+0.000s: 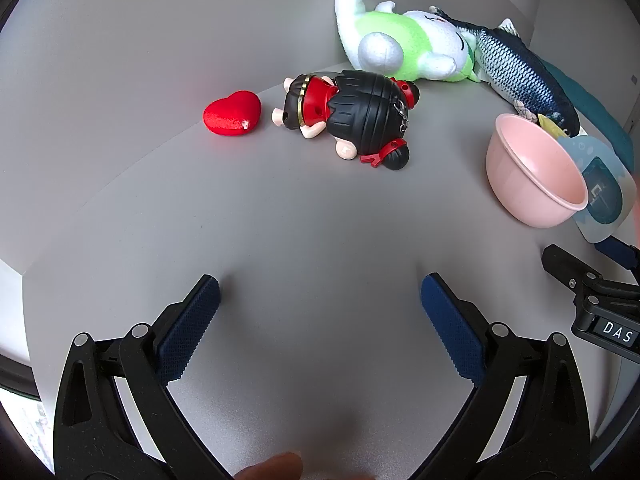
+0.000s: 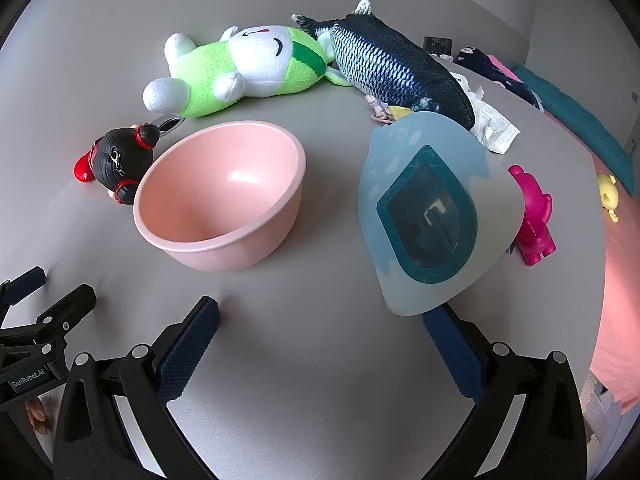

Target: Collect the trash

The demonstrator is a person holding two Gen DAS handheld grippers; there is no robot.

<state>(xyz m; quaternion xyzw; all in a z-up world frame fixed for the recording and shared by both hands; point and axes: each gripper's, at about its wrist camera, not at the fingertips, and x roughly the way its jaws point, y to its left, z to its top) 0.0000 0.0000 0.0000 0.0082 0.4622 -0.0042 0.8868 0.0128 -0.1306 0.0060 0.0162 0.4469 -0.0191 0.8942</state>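
As things stand on the grey counter [image 2: 320, 360]: there is wide bare room in front of both grippers. Its curved edge falls away on the right, just behind the clutter.
Dark-blue scaled plush fish [image 2: 392, 64]: it lies across the back, and the trash sits tucked at its head end.
Green-and-white plush animal [image 2: 224, 72]: it lies beside the fish and is out of the way.
Pale-blue flat panel with a teal window [image 2: 432, 216]: it stands tilted between the right gripper and the trash. Its lower edge is over one right finger, and I cannot tell whether they touch.
Pink plastic bowl [image 2: 224, 200]: it is upright and empty, and looks the likely drop spot.
Left gripper [image 1: 320, 292]: its jaws are spread wide with nothing between them, angled down over bare counter.
Right gripper [image 2: 320, 312]: its jaws are also spread wide and hold nothing.
Black-haired doll in red [image 1: 360, 116]: it lies face down, well left of the trash.
Crumpled white paper wrapper [image 2: 494, 128]: this is the trash, at the back right and touching the fish. It should be light, soft and crushable, so I'd pinch a raised fold rather than scrape under it. It could slide towards the edge if nudged.
Route: I'd go round the right of the panel, above the magenta toy figure [image 2: 534, 216], and stay inside the rim.
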